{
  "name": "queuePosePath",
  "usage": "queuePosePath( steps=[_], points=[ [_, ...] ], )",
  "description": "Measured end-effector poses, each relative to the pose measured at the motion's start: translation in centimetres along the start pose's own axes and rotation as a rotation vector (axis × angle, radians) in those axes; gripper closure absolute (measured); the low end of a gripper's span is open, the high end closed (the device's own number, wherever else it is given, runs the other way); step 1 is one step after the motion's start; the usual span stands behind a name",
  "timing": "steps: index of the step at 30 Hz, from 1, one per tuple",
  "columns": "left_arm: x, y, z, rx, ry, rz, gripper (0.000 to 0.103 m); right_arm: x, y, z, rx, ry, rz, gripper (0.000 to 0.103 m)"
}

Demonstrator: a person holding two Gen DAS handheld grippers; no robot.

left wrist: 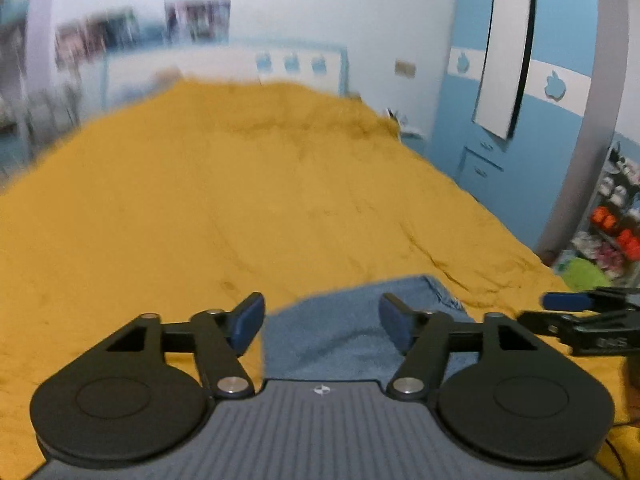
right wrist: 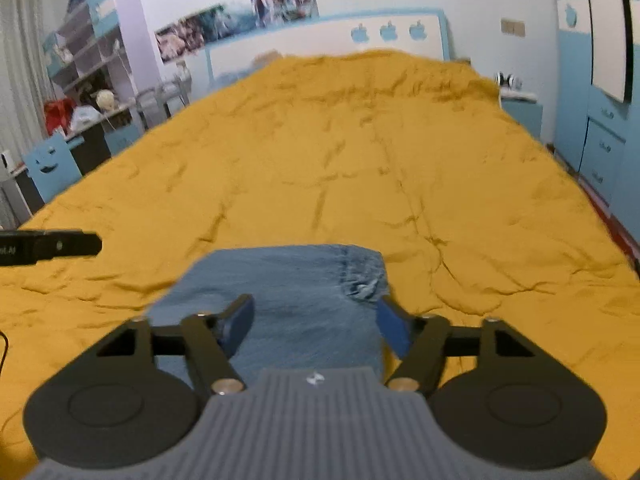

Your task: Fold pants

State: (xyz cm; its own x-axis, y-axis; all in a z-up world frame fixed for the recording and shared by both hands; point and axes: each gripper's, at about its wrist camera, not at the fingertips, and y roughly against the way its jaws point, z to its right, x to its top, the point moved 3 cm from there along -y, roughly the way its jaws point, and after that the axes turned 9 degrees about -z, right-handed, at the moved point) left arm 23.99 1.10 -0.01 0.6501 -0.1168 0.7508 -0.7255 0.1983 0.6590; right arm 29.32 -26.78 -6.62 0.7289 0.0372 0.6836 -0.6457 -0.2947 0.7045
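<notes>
The folded blue denim pants (right wrist: 288,292) lie on the big yellow bed cover (right wrist: 340,152). Above the pants, the left gripper (left wrist: 322,322) and right gripper (right wrist: 316,324) have their fingers wide apart, holding nothing.

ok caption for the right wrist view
Open right gripper hovers over folded blue jeans on a mustard bedspread.

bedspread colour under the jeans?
Mustard yellow bedspread, plain, no pattern; clearest in the right wrist view.
</notes>
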Motion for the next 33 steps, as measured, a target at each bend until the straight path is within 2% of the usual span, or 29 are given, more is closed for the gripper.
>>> queuePosePath(
  steps=[2, 4, 5, 10, 13, 15, 18, 21, 26, 33],
  points=[
    [-0.6, 3.4, 1.3, 0.053, -0.036, 0.062, 0.011, -0.9, 3.3, -1.3, 0.009, 0.014, 0.042, 0.029],
    [-1.4, 5.8, 2.6, 0.075, -0.052, 0.102, 0.008, -2.0, 6.5, -2.8, 0.007, 0.033, 0.086, 0.022],
    [-2.0, 6.7, 3.3, 0.078, -0.056, 0.117, 0.008, -2.6, 7.8, -3.4, 0.003, 0.041, 0.109, 0.022],
    [-5.7, 8.7, 6.3, 0.131, 0.003, 0.129, 0.008, -6.3, 12.8, -6.7, -0.038, 0.069, 0.171, 0.021],
    [-8.0, 8.6, 6.6, 0.165, 0.054, 0.106, 0.008, -9.1, 14.5, -8.4, -0.089, 0.057, 0.196, 0.021],
    [-9.3, 8.3, 6.6, 0.162, 0.079, 0.075, 0.008, -11.1, 15.1, -9.4, -0.119, 0.051, 0.187, 0.021],
    [-11.3, 8.5, 6.7, 0.202, 0.098, 0.062, 0.008, -13.8, 15.1, -10.5, -0.176, 0.061, 0.156, 0.021],
    [-12.7, 8.3, 6.9, 0.211, 0.090, 0.016, 0.008, -15.9, 14.6, -11.1, -0.161, 0.076, 0.108, 0.021],
    [-14.5, 7.8, 7.3, 0.187, 0.078, -0.044, 0.008, -17.6, 13.6, -10.5, -0.155, 0.027, 0.067, 0.021],
    [-15.7, 7.8, 8.7, 0.183, 0.045, -0.059, 0.008, -18.6, 12.8, -10.8, -0.156, 0.020, 0.031, 0.021]
  ],
)
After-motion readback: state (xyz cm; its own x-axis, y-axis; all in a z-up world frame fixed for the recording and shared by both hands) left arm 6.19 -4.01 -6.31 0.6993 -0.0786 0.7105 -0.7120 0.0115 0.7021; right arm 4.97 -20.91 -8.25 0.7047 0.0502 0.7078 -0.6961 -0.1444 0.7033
